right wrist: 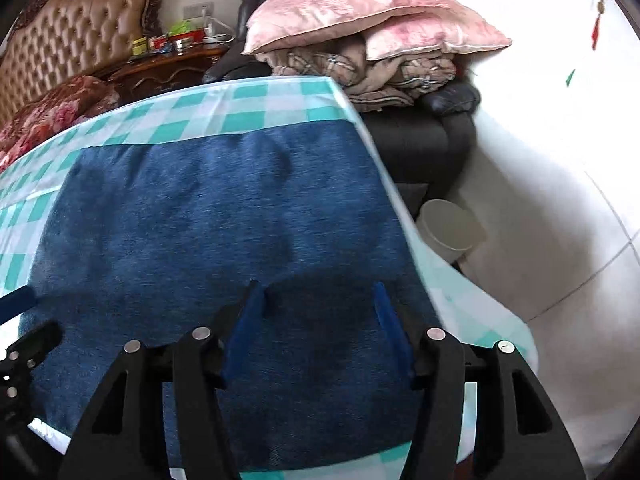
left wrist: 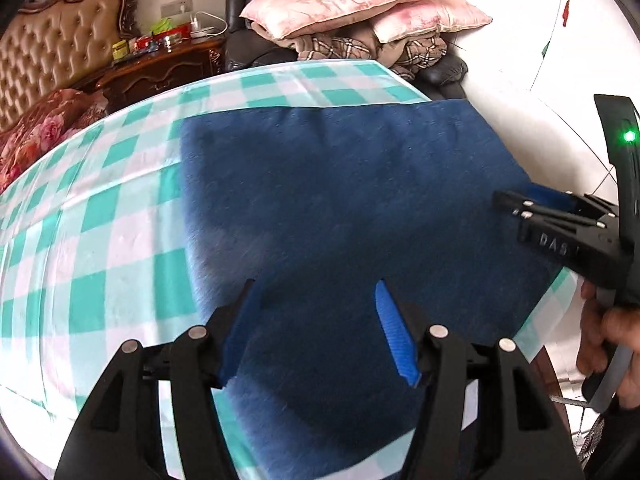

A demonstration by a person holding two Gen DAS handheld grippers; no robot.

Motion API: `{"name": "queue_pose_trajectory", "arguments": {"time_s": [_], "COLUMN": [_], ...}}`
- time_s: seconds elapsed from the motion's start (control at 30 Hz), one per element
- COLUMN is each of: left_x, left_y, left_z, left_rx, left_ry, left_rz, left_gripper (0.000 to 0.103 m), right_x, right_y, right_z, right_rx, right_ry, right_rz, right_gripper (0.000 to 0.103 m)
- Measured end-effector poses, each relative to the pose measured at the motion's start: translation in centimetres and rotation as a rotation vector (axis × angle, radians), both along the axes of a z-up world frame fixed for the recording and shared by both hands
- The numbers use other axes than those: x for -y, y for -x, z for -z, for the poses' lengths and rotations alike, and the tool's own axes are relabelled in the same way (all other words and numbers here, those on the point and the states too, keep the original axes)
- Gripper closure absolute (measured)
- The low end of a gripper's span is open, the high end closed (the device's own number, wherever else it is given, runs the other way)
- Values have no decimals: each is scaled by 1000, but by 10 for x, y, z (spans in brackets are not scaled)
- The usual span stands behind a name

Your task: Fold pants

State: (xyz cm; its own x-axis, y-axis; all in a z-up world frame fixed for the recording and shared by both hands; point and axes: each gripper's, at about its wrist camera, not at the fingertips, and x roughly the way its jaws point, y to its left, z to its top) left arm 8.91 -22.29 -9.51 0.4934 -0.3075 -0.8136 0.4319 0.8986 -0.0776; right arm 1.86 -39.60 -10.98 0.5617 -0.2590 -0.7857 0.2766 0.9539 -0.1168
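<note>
Blue denim-like fabric, the pants [left wrist: 340, 208], lies flat as a broad rectangle on the tabletop [left wrist: 100, 240], which carries a teal-and-white checked cloth. The pants cover the right portion of the tabletop; their far edge runs parallel to the far tabletop edge, with a strip of checked cloth showing beyond it.

My left jaws [left wrist: 318, 332] stand wide open over the near part of the pants and hold nothing. Both blue fingertips [left wrist: 394, 332] show apart, with fabric visible between them.

My right jaws [right wrist: 318, 328] also stand wide open above the near right area of the pants and grip nothing. In the left wrist view, the right tool enters from the right edge, above the pants' right border.

Beyond the tabletop, two pink pillows [right wrist: 360, 12] rest on folded plaid bedding [right wrist: 360, 68] stacked on a dark leather chair [right wrist: 432, 136]. A tufted headboard [left wrist: 52, 48] and a wooden nightstand [left wrist: 160, 68] stand at far left. A pale round bin [right wrist: 450, 228] sits on the floor beside the tabletop's right edge.
</note>
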Motion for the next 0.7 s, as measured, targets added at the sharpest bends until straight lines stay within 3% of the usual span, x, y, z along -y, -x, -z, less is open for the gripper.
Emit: {"name": "queue_pose_trajectory", "arguments": {"time_s": [0.23, 0.37, 0.6, 0.7], "left_x": [-4, -1, -2, -6], "left_y": [9, 13, 20, 23], "left_z": [-11, -17, -31, -36], "left_rx": [15, 27, 45, 18], "left_ry": [16, 26, 23, 59], "left_rz": [-3, 3, -22, -38], "left_gripper": [27, 25, 2, 2], "right_x": [2, 0, -12, -17], "right_y": [9, 17, 32, 41], "right_z": [-5, -9, -18, -25], "right_rx": [-4, -1, 6, 14], "right_ry": [-3, -19, -31, -27], "right_rz": [35, 37, 24, 21], "right_gripper": [45, 45, 41, 40]}}
